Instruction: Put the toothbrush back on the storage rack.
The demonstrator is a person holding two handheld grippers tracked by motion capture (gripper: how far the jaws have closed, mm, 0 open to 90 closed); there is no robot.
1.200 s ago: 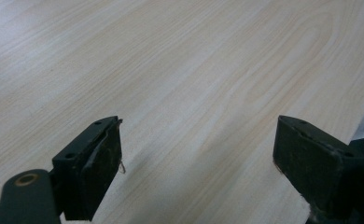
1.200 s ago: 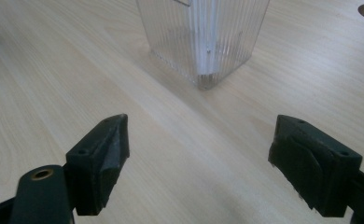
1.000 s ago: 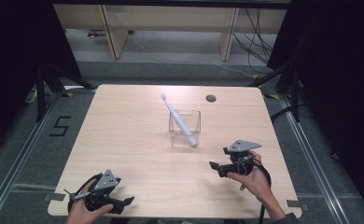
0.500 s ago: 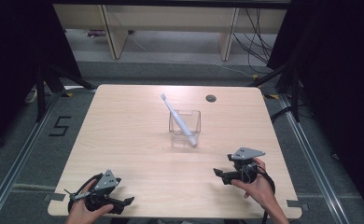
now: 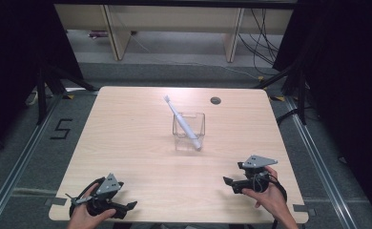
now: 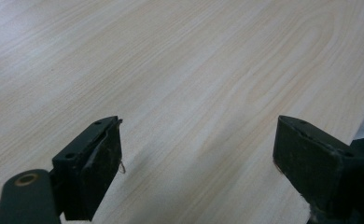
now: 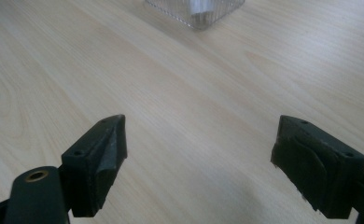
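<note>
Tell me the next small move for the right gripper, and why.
Probably ease the right gripper forward toward the clear square plastic cup, aiming at the white toothbrush leaning in it. Both grippers sit near the table's front edge with jaws wide open and empty, and the right one is nearer the cup, which lies ahead in the right gripper view.

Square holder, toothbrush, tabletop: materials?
Clear square holder: transparent glossy plastic or glass, can't tell which; the brush shows through its walls. White toothbrush leaning in it: smooth, likely plastic. Pale table: wood-grain surface with matte sheen, probably laminate.
</note>
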